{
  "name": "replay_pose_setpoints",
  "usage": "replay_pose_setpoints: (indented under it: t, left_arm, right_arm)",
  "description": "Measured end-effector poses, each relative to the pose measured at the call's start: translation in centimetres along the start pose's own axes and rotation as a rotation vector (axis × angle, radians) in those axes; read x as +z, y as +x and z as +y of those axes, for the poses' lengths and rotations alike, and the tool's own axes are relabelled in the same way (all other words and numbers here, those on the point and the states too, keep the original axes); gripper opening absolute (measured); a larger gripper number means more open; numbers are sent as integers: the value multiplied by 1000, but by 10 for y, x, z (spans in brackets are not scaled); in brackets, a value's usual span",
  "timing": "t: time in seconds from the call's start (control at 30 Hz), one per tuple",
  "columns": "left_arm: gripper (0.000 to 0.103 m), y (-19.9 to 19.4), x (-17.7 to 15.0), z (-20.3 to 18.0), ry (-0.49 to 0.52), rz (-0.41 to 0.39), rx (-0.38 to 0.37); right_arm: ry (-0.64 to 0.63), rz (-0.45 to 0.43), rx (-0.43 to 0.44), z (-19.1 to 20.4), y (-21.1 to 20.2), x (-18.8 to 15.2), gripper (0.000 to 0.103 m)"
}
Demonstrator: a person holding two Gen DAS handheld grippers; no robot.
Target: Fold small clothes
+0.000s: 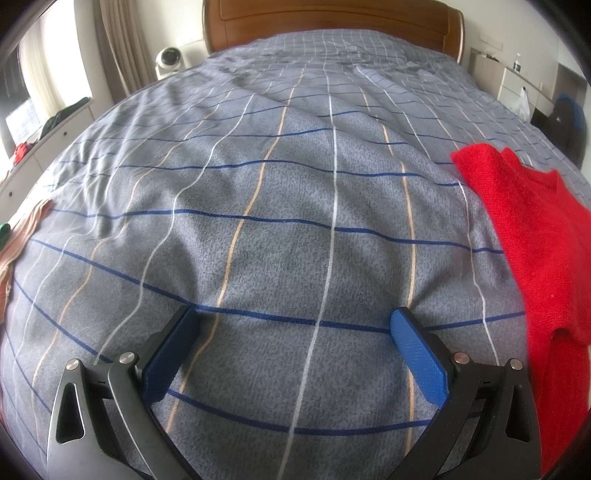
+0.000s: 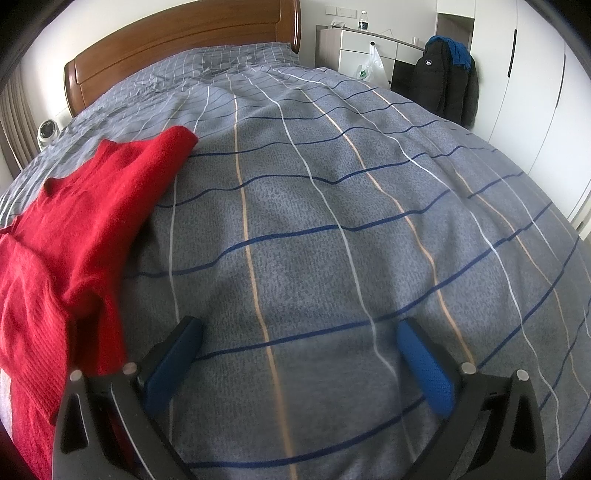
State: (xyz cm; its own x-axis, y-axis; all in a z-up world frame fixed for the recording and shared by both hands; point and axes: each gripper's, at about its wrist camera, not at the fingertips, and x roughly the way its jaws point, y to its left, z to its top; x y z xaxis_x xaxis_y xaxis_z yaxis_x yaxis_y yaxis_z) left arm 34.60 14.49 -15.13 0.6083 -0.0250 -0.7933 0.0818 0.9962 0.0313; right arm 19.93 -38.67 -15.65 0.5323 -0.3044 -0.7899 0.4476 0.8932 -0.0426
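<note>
A red knit sweater (image 1: 532, 236) lies on the grey checked bedcover (image 1: 280, 221), at the right edge of the left wrist view. It also shows at the left of the right wrist view (image 2: 74, 236), partly folded over itself. My left gripper (image 1: 295, 321) is open and empty over bare bedcover, left of the sweater. My right gripper (image 2: 299, 328) is open and empty over the bedcover (image 2: 332, 221), its left finger close beside the sweater's edge.
A pinkish garment (image 1: 18, 236) lies at the bed's left edge. A wooden headboard (image 1: 332, 22) stands at the far end. A white dresser (image 2: 365, 48), a plastic bag (image 2: 371, 66) and a dark jacket (image 2: 447, 74) stand right of the bed.
</note>
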Motion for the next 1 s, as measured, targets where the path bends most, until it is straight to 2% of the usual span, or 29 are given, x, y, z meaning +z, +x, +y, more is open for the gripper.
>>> replay_pose_setpoints:
  t: [1.0]
  left_arm:
    - [103, 0, 1, 1, 0, 0, 0]
  right_arm:
    - [6, -3, 8, -1, -1, 0, 103]
